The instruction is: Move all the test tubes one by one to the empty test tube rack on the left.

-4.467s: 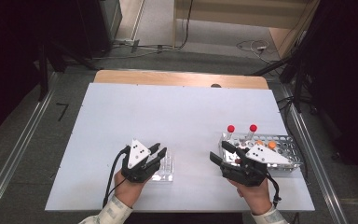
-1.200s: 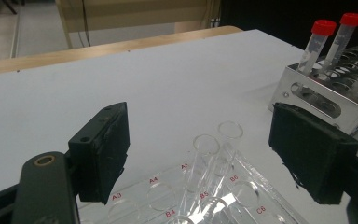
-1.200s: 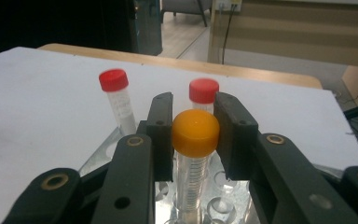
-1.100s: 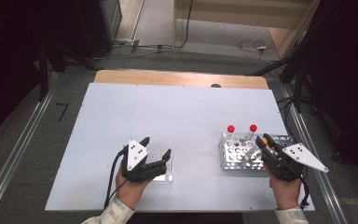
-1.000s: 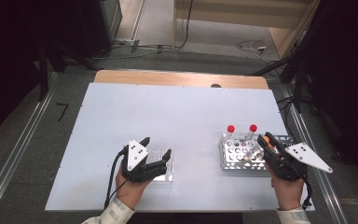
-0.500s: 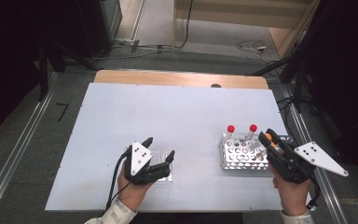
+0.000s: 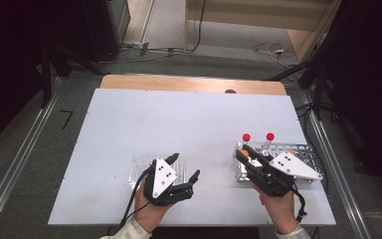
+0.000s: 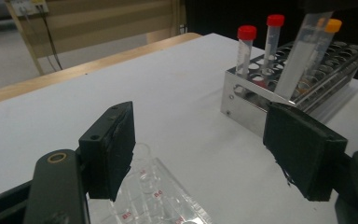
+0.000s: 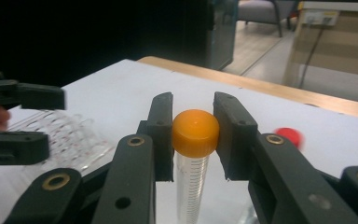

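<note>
At the lower left of the high view sits the clear plastic rack [image 7: 158, 169], flat on the white table [image 7: 189, 119], with the left gripper [image 7: 184, 175] over its near right corner. Its jaws stand well apart with nothing between them, though they have just been closing a little. In the left gripper view that rack [image 8: 156, 196] lies below the left-hand jaw, its holes empty as far as can be seen, so the hand seems placed there to steady the rack or to wait beside it for a tube.

To the right, well apart from it, stands the metal rack [image 7: 298, 154], in the lower right of the high view. Two red-capped tubes [image 7: 258, 142] rise upright from its far left corner, clear of the work and out of the way.

The right gripper [image 7: 243, 158] is over the left end of that metal rack. In the right gripper view its jaws are closed on the orange-capped tube [image 9: 195, 140], pads pressed to either side of the cap, the clear body hanging down between them. Gripping at the cap keeps the tube plumb, which suits lifting it from one hole and dropping it into another. In the left gripper view this tube [image 8: 303, 60] leans above the metal rack, seemingly lifted free and probably bound for the clear rack.
</note>
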